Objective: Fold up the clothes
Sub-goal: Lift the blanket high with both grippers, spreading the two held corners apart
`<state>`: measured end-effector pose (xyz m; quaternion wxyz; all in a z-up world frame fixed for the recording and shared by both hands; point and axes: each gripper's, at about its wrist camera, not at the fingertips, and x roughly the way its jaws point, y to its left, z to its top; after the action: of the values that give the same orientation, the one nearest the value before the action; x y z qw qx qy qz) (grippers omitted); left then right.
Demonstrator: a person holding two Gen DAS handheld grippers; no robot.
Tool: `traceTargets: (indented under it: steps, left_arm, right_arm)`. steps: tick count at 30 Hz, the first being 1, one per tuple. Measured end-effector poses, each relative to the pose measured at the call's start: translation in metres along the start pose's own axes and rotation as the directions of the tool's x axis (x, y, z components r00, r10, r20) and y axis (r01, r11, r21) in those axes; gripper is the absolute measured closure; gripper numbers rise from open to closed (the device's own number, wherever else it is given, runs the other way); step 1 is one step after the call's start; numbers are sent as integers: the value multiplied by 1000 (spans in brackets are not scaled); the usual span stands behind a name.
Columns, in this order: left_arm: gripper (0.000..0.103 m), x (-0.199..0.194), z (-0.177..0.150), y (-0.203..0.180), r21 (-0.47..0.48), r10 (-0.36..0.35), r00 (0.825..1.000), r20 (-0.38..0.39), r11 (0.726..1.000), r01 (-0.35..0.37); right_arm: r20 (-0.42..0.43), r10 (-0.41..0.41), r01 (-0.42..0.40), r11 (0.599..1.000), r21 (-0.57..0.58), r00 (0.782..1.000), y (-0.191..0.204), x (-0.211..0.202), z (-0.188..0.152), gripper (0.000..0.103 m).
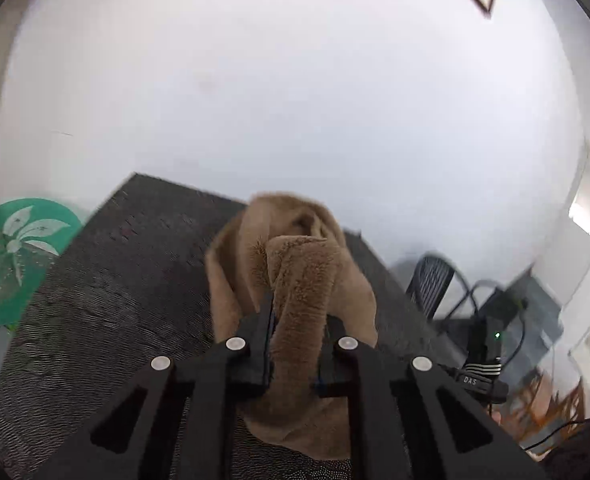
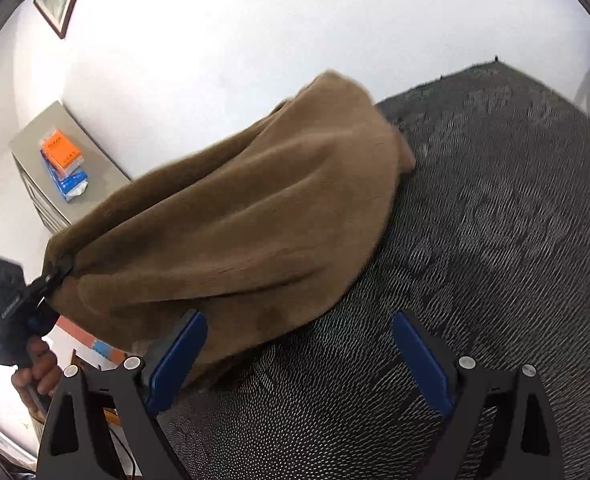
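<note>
The left hand-held gripper (image 1: 299, 344), a black two-finger tool, is clamped on a bunched edge of the soft brown fleece garment (image 2: 231, 220) and holds that end raised off the dark grey woven surface (image 2: 495, 240), while the far end of the fabric trails down and rests on the weave. From the right wrist view the same left tool appears at the left edge, gripped by the person's hand (image 2: 37, 376). The right hand-held gripper (image 2: 299, 360), with blue pads, stands wide open and empty just beside the lower hem, one pad near the cloth but not pinching it. Judging by the loose, bundled shape, no neat fold exists yet: the garment looks barely started, with spreading flat and every fold left to do.
</note>
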<state>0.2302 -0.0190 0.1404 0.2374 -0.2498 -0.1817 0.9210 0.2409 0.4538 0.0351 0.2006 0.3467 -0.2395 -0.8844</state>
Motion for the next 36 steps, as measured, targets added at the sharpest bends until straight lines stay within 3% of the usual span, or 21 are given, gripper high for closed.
traceTargets:
  steps: [5, 9, 11, 13, 14, 15, 16, 19, 22, 24, 27, 29, 31, 32, 33, 36]
  left_arm:
    - [88, -43, -2, 23, -31, 1, 993, 121, 1000, 3]
    - [88, -62, -10, 45, -60, 12, 990, 141, 998, -3]
    - [87, -55, -16, 50, -61, 22, 994, 104, 998, -16]
    - [77, -45, -22, 53, -46, 41, 997, 61, 998, -39]
    - [56, -41, -27, 55, -34, 52, 998, 38, 998, -51]
    - [26, -35, -29, 57, -40, 55, 998, 22, 998, -54]
    - [16, -29, -31, 60, -52, 55, 998, 8, 997, -55]
    - [12, -8, -32, 73, -100, 30, 999, -19, 994, -31]
    - [12, 25, -35, 89, -125, 48, 994, -103, 990, -61]
    - [12, 52, -38, 98, -155, 10, 981, -192, 987, -40]
    - [12, 84, -49, 97, -186, -77, 948, -308, 982, 19]
    - [16, 94, -58, 86, -166, -100, 931, -352, 985, 43]
    - [43, 94, -64, 76, -125, -73, 929, -364, 992, 29]
    - [65, 95, -66, 74, -118, -62, 927, -370, 993, 19]
    - [78, 94, -67, 73, -128, -59, 928, -369, 992, 12]
    - [88, 89, -67, 69, -129, -34, 937, -348, 992, -12]
  right_arm:
    - [129, -98, 114, 986, -125, 987, 24, -26, 52, 7]
    - [232, -133, 195, 943, -269, 964, 55, -19, 93, 7]
    - [265, -155, 236, 922, -308, 952, 68, -7, 113, 7]
    - [267, -173, 255, 915, -313, 948, 76, 9, 132, 7]
    - [258, -173, 249, 920, -301, 951, 78, 18, 140, 7]
    - [247, -171, 240, 927, -287, 954, 79, 27, 147, 7]
    - [231, -161, 222, 938, -268, 960, 80, 36, 152, 7]
    - [180, -125, 164, 961, -222, 976, 83, 52, 152, 7]
    - [154, -123, 158, 957, -243, 980, 89, 66, 143, 7]
    - [148, -140, 177, 945, -276, 979, 89, 74, 141, 7]
    - [158, -172, 214, 924, -315, 972, 82, 85, 148, 7]
    - [174, -194, 242, 915, -323, 965, 77, 87, 152, 7]
    - [187, -218, 269, 910, -317, 958, 71, 86, 161, 7]
    - [193, -230, 282, 907, -313, 954, 68, 85, 166, 7]
    - [199, -245, 298, 903, -310, 949, 64, 89, 173, 7]
    - [203, -287, 338, 892, -301, 936, 53, 102, 193, 7]
